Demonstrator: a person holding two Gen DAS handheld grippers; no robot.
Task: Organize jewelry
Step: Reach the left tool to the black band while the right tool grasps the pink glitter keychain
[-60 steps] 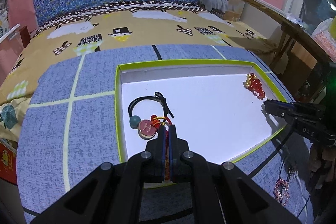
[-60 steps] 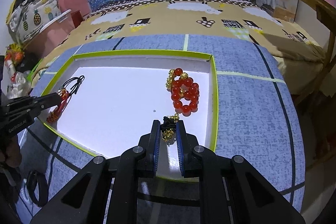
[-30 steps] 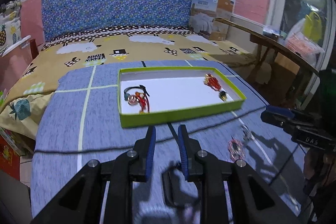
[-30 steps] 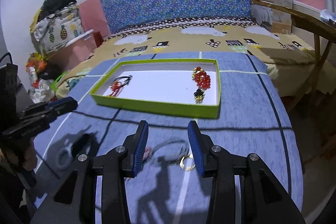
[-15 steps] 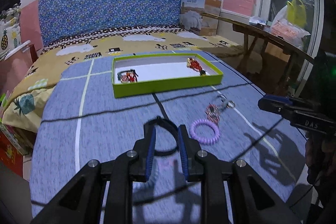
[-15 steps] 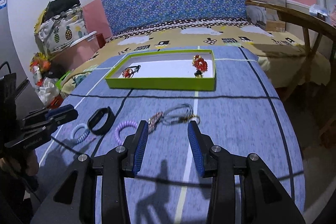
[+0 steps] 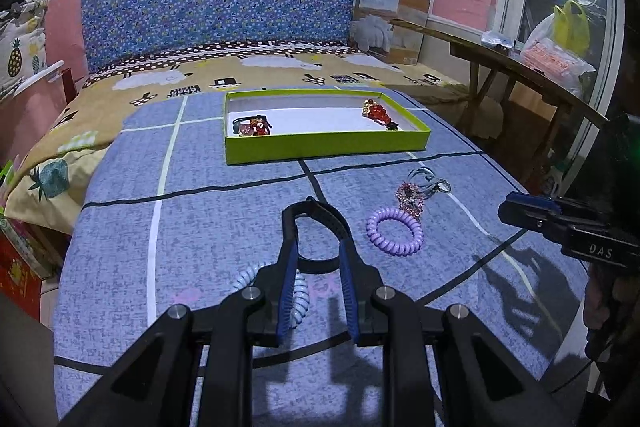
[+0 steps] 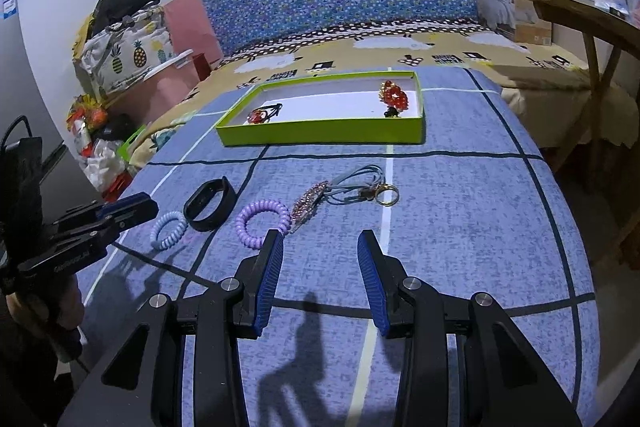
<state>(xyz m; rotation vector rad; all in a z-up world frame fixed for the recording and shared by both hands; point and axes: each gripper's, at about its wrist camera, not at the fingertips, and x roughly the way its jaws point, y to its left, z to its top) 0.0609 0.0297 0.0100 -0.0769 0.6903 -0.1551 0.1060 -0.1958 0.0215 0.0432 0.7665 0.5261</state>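
Left gripper (image 7: 316,247) fingers spread, nothing pinched, black band (image 7: 316,223) just ahead; right gripper (image 8: 319,245) fingers spread wide, purple coil (image 8: 262,218) beside left fingertip.

Lime-green tray (image 7: 326,147), purple coil band (image 7: 394,231), blue-grey checked cloth (image 7: 224,211).

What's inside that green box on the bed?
The green box holds a red bead bracelet at its right end and a black cord with red charms at its left, on a white floor. The near wall hides the strip of floor just behind it.
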